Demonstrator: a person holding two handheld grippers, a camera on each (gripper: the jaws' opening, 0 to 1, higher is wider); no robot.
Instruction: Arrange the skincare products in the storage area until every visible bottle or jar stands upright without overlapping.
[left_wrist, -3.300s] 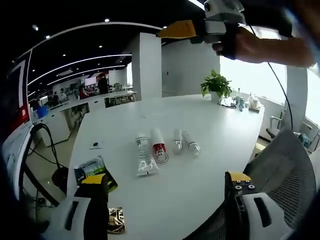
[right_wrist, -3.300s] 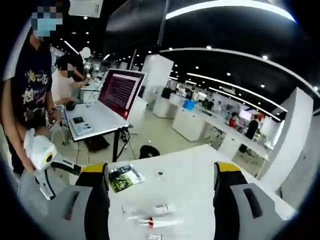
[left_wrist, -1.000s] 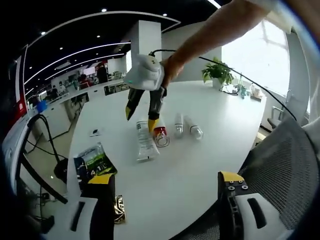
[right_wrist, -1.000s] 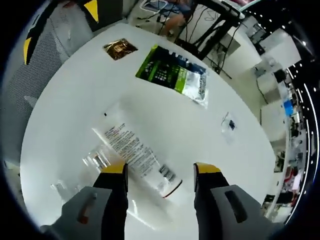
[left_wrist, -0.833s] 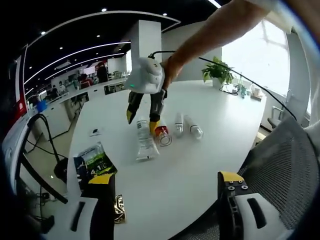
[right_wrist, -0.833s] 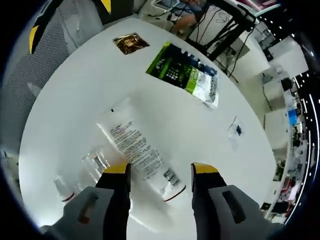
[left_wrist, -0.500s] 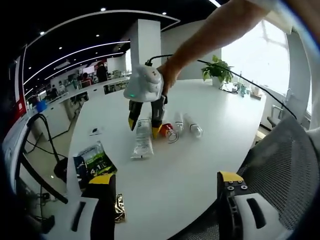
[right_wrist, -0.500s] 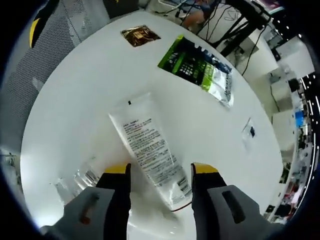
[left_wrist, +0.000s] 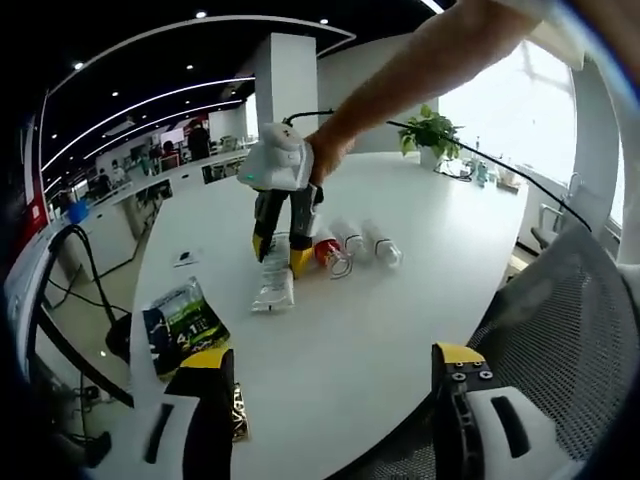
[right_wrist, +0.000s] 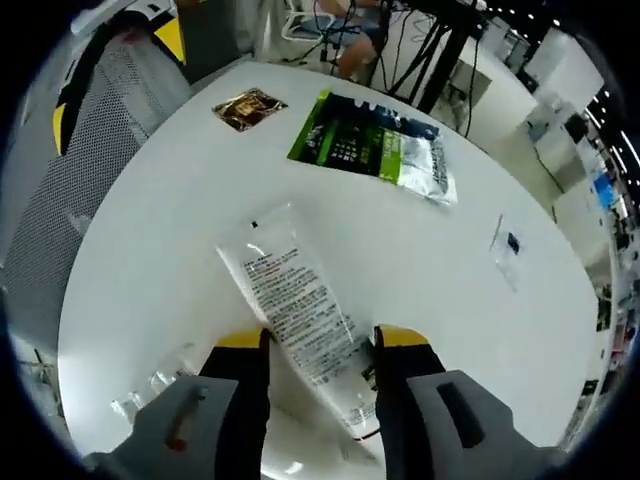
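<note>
The right tool (right_wrist: 318, 342) has its two yellow-tipped jaws on both sides of a white tube (right_wrist: 300, 310), close against it. The tube lies flat on the white surface (right_wrist: 160, 240), with its flat crimped end far from the tool and its cap end near. From the left gripper view, the right tool (left_wrist: 275, 252) comes down onto the tube (left_wrist: 273, 280), held by a person's hand (left_wrist: 318, 155).

Just right of the tube lie a red and white bottle (left_wrist: 332, 255) and two clear bottles (left_wrist: 370, 242), all on their sides. A green packet (right_wrist: 370, 145) and a small gold packet (right_wrist: 247, 108) lie farther off on the surface.

The left tool (left_wrist: 325, 365) hangs above the near edge of the surface with its jaws wide apart, holding nothing. A mesh chair (left_wrist: 545, 330) is beside it.
</note>
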